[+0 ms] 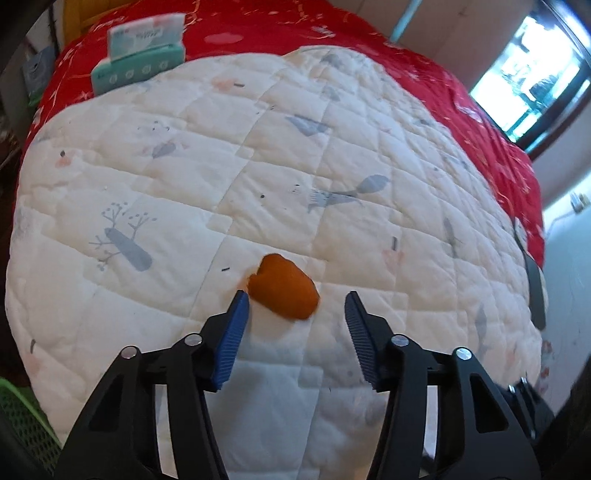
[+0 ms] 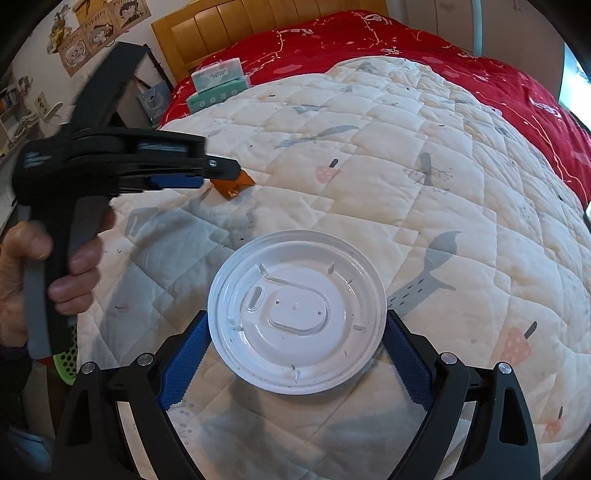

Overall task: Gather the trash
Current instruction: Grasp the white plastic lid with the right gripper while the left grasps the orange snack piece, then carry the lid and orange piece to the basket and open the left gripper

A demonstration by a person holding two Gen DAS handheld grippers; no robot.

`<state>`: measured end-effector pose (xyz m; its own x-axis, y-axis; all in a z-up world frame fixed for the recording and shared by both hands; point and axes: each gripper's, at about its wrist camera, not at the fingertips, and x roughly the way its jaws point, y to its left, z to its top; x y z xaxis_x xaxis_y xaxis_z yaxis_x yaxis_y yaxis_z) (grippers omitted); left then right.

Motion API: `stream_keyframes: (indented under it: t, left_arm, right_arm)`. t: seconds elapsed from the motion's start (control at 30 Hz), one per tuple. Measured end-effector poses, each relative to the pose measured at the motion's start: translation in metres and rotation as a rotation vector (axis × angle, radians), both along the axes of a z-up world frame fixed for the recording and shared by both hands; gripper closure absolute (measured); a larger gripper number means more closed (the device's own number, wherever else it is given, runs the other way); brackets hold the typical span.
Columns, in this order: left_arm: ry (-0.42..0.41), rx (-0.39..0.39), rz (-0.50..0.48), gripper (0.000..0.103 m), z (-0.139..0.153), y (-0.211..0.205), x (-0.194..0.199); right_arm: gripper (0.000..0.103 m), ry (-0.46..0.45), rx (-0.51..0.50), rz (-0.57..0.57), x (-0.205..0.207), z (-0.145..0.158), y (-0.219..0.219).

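An orange wrapper [image 1: 284,286] lies on the white quilt [image 1: 221,166]. My left gripper [image 1: 297,299] is open, its blue pads on either side of the wrapper's near end, the left pad close to it. In the right wrist view the left gripper [image 2: 221,173] hovers over the wrapper [image 2: 238,184]. A white plastic cup lid [image 2: 297,312] sits between the wide-open fingers of my right gripper [image 2: 295,325]; the pads stand at its two edges, and I cannot tell whether they touch it.
A teal tissue pack [image 1: 138,55] lies at the far left of the bed on the red blanket [image 1: 480,122]; it also shows in the right wrist view [image 2: 218,83]. A green perforated basket [image 2: 66,360] sits below the bed's left edge. A wooden headboard [image 2: 258,26] stands behind.
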<state>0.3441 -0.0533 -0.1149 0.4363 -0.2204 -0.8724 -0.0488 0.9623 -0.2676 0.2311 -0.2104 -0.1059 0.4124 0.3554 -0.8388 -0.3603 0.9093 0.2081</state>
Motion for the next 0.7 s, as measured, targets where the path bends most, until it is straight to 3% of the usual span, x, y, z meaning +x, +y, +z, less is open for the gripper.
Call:
stream_keyframes:
  t: [0.2, 0.43, 0.7]
  left_arm:
    - [0.020, 0.031, 0.057, 0.060, -0.011, 0.002, 0.012]
    - [0.008, -0.022, 0.061, 0.077, -0.007, 0.014, 0.004]
    - [-0.055, -0.061, 0.061, 0.079, 0.023, 0.039, -0.035]
  right_arm:
    - [0.015, -0.001, 0.021, -0.007, 0.000, 0.000, -0.003]
    - [0.015, -0.007, 0.039, -0.016, -0.005, 0.004, -0.004]
    - [0.015, -0.025, 0.058, -0.017, -0.021, 0.016, 0.004]
